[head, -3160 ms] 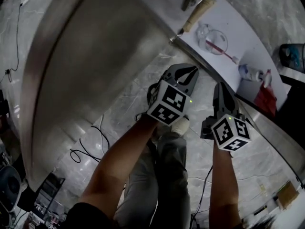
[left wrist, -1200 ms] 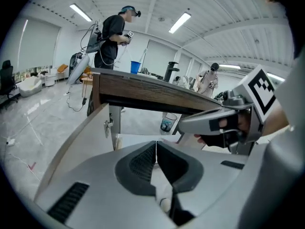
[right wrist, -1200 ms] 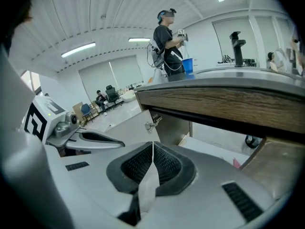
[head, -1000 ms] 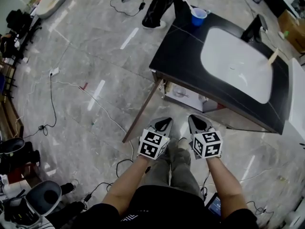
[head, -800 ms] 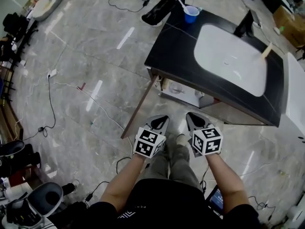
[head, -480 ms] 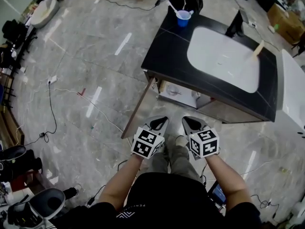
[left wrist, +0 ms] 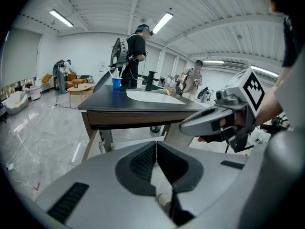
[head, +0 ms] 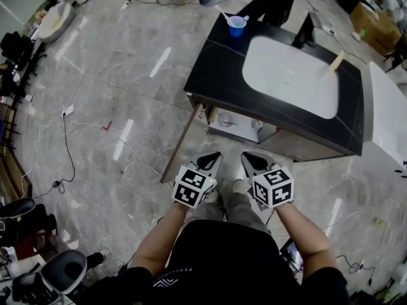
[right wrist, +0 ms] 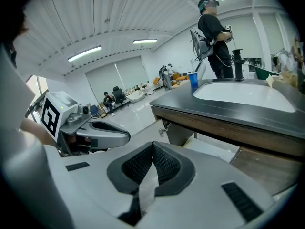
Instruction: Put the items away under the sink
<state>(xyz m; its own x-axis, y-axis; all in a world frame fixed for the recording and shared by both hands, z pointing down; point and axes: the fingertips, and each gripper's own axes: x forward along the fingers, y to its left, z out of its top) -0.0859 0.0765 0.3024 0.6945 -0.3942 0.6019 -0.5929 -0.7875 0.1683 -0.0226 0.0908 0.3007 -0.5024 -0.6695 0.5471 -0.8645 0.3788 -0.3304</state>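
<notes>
In the head view the person stands back from the black vanity (head: pixel 213 75), holding the left gripper (head: pixel 213 156) and right gripper (head: pixel 248 156) side by side at waist height with their noses toward the open space under the white basin (head: pixel 289 75), a carrying pose rather than a reach. On the shelf under the sink (head: pixel 245 131) lie at least 2 pale items; one looks like a clear glass piece (head: pixel 227 119), the other is too small to name. A blue cup (head: pixel 236 24) stands on the far corner of the counter, and a wooden stick (head: pixel 335 61) leans at the basin's edge beside the black faucet (head: pixel 305 30); whether those 2 belong below, the task sentence does not settle. In the left gripper view the 2 ribbed pads meet at their tips with nothing between them, and the counter sits well ahead, out of reach. In the right gripper view its jaws are likewise pressed together and empty, aimed at the vanity's near corner, where another person (right wrist: pixel 212 32) works at the far side.
</notes>
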